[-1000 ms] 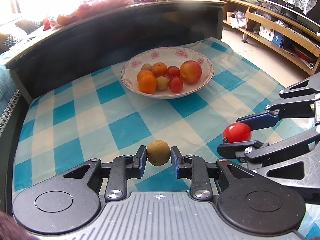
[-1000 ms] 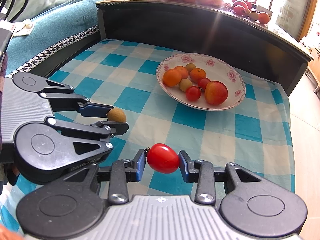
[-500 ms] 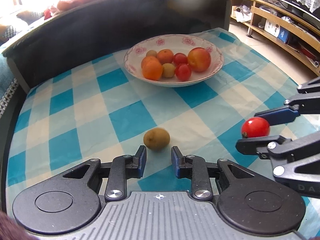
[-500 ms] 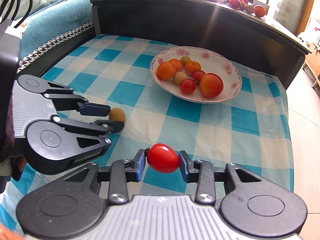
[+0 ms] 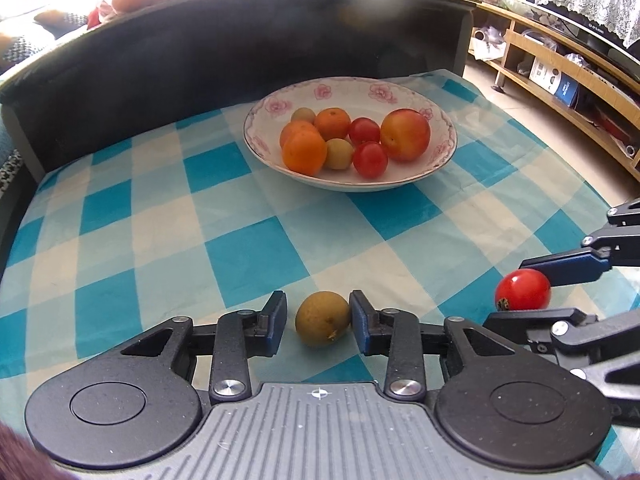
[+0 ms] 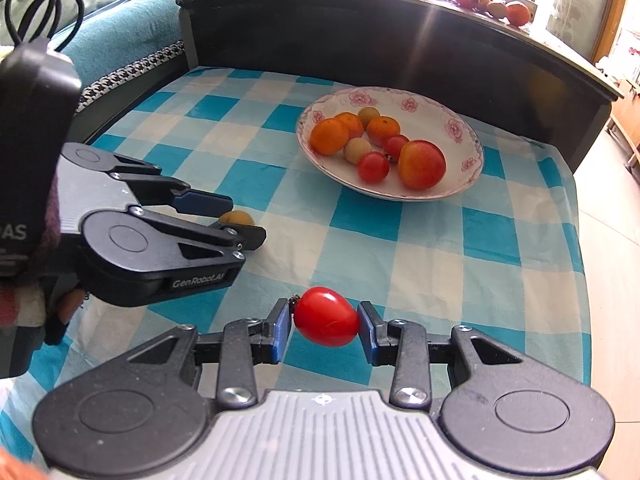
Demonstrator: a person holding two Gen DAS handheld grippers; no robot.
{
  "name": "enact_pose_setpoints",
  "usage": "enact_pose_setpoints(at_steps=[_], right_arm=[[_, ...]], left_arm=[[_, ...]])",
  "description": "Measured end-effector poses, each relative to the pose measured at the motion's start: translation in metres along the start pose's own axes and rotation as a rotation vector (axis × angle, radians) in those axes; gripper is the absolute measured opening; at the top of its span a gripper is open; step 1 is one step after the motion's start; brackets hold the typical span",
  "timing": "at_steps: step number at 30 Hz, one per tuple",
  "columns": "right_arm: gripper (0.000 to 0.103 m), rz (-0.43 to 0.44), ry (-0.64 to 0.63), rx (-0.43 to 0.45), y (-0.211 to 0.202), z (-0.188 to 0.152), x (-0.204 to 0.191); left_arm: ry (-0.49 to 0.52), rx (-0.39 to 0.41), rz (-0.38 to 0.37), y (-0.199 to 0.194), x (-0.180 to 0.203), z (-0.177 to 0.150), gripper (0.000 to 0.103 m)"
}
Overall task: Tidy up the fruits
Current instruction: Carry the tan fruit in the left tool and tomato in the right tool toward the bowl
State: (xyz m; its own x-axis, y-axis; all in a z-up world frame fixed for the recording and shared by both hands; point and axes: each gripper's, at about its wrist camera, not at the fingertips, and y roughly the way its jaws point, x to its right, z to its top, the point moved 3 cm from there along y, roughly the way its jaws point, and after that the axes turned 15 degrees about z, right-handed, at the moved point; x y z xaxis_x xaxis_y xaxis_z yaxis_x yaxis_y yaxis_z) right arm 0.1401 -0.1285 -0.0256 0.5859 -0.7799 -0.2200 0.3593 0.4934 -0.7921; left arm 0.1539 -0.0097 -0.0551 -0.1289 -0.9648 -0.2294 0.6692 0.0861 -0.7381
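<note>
Resting between the spread jaws of the left gripper (image 5: 318,322), the brown fruit (image 5: 322,319) has slipped free onto the cloth (needs regrasping); the right gripper (image 6: 326,324) keeps pinching the tomato (image 6: 327,317).

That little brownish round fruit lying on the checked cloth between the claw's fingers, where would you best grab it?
Grip the small brownish round fruit across its widest middle, coming in low along the blue-and-white checked cloth from the near side. It is round and rests on the cloth, so pads squeezing above the middle might squirt it out. The left gripper already straddles it, open, with a gap at one finger.
</note>
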Motion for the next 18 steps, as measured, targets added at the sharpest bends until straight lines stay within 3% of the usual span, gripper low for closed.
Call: enact_pose_setpoints(at_steps=[9,18], right_arm=[[0.038,-0.008,0.017,-0.008,0.004,0.000,0.008],[0.038,-0.013,0.015,0.012,0.000,0.004,0.008]], left_arm=[[-0.003,-0.013,0.011,-0.008,0.000,-0.005,0.036],[-0.019,0.036,0.001,-0.024,0.001,0.008,0.036]])
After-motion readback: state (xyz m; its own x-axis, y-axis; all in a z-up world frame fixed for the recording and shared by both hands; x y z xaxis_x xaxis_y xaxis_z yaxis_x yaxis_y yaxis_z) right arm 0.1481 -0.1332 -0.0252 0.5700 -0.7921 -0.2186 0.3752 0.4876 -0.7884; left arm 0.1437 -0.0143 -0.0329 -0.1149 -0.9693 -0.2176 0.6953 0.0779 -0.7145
